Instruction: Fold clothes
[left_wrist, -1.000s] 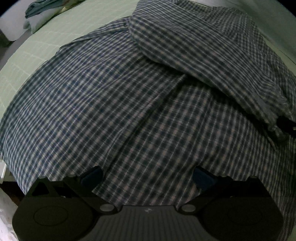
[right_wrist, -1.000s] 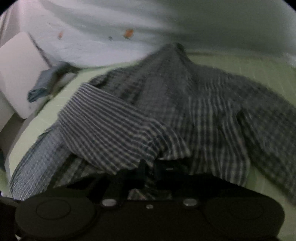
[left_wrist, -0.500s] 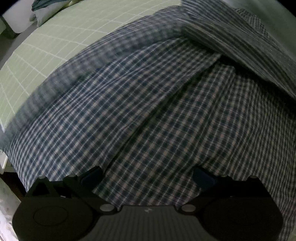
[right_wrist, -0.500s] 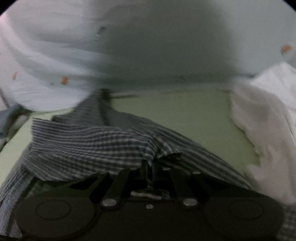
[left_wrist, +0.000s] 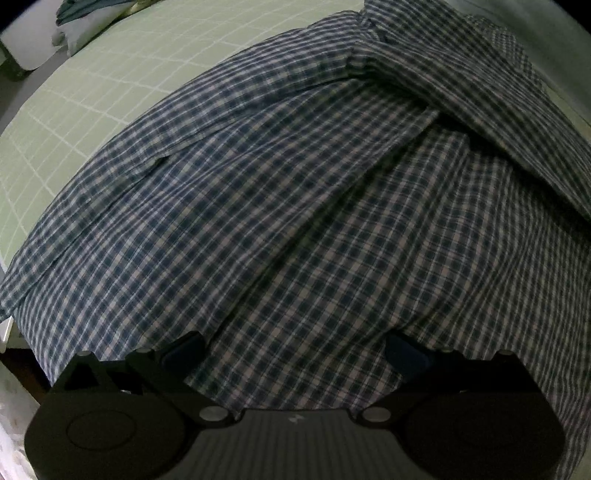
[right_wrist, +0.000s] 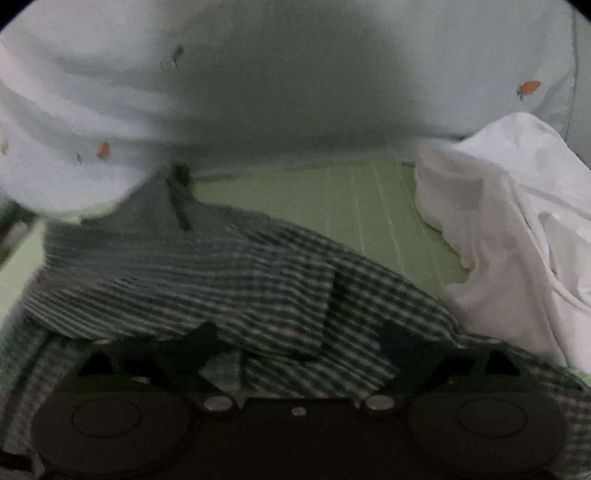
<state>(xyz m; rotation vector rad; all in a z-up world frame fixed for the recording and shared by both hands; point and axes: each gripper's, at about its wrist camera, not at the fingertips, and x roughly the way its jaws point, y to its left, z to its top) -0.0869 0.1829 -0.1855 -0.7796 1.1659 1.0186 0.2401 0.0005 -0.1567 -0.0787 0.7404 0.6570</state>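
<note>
Left wrist view: left gripper points steeply down onto the checked shirt, which lies spread on the green gridded bed sheet. Jaws stand wide apart, blue pads at either side, w/ the near hem of the shirt bunched between them and draped over the gripper body. Pads don't look to press on the cloth, so nothing pinched. Risk here: if this gripper lifts away, the hem lying on it could ride up and drag the lower panel crooked, undoing the flat lay. A sleeve is folded diagonally across the back, ahead and to the right of the gripper; it looks loose and could slide off if the body gets tugged.

Right wrist view (blurred): right gripper has just been opening, jaws now fully spread; shirt fabric lies between and just ahead of them, released, not gripped. Risk: the dropped fold sits rumpled w/ a ridge near the right jaw, prob. won't settle flat w/o smoothing. White garment lies ahead-right, touching the shirt edge; pulling back carelessly could snag either.
</note>
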